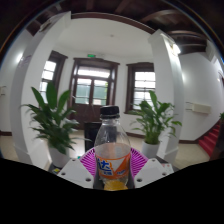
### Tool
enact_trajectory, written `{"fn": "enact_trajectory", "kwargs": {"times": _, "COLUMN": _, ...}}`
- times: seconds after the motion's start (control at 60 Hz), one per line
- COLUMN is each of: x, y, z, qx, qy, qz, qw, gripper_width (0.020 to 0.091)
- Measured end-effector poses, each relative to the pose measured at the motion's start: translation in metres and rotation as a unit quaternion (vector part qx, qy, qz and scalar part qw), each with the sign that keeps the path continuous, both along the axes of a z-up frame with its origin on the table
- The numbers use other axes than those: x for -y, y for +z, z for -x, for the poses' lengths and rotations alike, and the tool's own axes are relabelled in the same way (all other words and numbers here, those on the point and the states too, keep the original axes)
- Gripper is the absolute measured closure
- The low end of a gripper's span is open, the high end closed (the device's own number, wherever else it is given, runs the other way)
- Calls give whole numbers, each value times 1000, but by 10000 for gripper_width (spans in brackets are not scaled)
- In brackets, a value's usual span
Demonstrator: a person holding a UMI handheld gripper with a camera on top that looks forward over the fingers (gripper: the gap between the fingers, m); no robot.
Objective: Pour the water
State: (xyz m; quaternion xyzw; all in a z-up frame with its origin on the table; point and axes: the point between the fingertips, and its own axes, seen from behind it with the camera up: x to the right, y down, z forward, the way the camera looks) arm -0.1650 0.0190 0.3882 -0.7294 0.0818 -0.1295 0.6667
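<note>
The gripper [112, 163] pinches a clear plastic bottle [112, 148] between its two pink pads [91, 160], holding it upright; the bottle has a dark cap [110, 112], a label around its middle and orange liquid in its lower part. Beyond the bottle, a leafy potted plant [53, 118] stands to the left and a second potted plant [154, 120] to the right, each in a pale pot. Farther back, between the two plants, a dark-framed double door [93, 88] with glass panes closes off the white-walled room, with windows [143, 86] either side of it.
</note>
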Motion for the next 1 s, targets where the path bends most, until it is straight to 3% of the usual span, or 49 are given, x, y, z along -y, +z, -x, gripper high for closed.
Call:
{"fn": "enact_trajectory", "kwargs": {"times": 0.133, "x": 6, "y": -40, "z": -54, "qx": -24, "qy": -42, "qz": 23, "qw": 999, "gripper_width": 702}}
{"fn": "enact_trajectory", "kwargs": {"times": 0.35, "x": -7, "y": -136, "z": -104, "qx": -38, "qy": -59, "qz": 56, "qw": 996, "gripper_width": 704}}
{"fn": "enact_trajectory", "kwargs": {"times": 0.517, "x": -6, "y": -167, "z": -98, "qx": -53, "qy": -38, "qz": 49, "qw": 997, "gripper_width": 680}}
{"fn": "enact_trajectory", "kwargs": {"times": 0.717, "x": 1, "y": -160, "z": -101, "qx": -69, "qy": -38, "qz": 1, "qw": 997, "gripper_width": 685}}
{"fn": "enact_trajectory", "kwargs": {"times": 0.917, "x": 1, "y": -160, "z": -99, "qx": -86, "qy": -23, "qz": 1, "qw": 996, "gripper_width": 564}}
{"fn": "enact_trajectory", "kwargs": {"times": 1.0, "x": 4, "y": -166, "z": -95, "qx": -94, "qy": -14, "qz": 15, "qw": 995, "gripper_width": 435}}
